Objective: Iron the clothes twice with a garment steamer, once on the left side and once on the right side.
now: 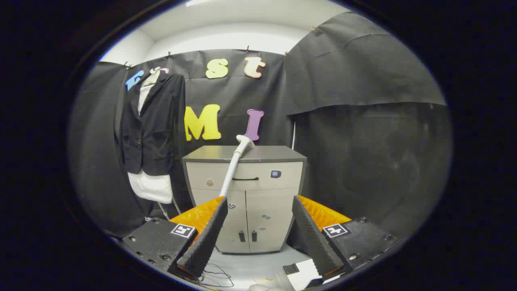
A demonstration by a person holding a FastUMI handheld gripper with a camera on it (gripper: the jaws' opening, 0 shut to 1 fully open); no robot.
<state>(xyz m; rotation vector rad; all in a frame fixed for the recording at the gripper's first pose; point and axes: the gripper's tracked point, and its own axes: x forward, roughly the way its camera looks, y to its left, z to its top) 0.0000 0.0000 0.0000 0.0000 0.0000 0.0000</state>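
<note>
— Against the cabinet's (244, 159) top edge, far ahead of the fingers, the steamer (236, 161) leaned; its head rested up on the top and its wand ran down toward the left finger. Nothing had hold of it.

— And the gripper (258, 234)?

— Its fingers stood wide apart and held nothing. The cabinet front showed in the gap between them. The wand's lower end passed behind the left fingertip, so I could not tell where it ended.

— Where were the clothes?

— Left of the cabinet, far off, a dark jacket (151, 125) hung over a white shirt (151, 188) on a stand, in front of the black cloth wall. It hung well apart from the steamer and from the fingers.

— So how much was done?

— By my reading, nothing yet. The steamer was not picked up, and neither the left nor the right side of the jacket had been passed over, as far as could be seen. The whole job was left: grip the wand, carry it to the jacket, then do one pass on each side.

— Anything near?

— A thin cable (218, 277) lay on the pale floor (258, 262) below the fingers.
</note>
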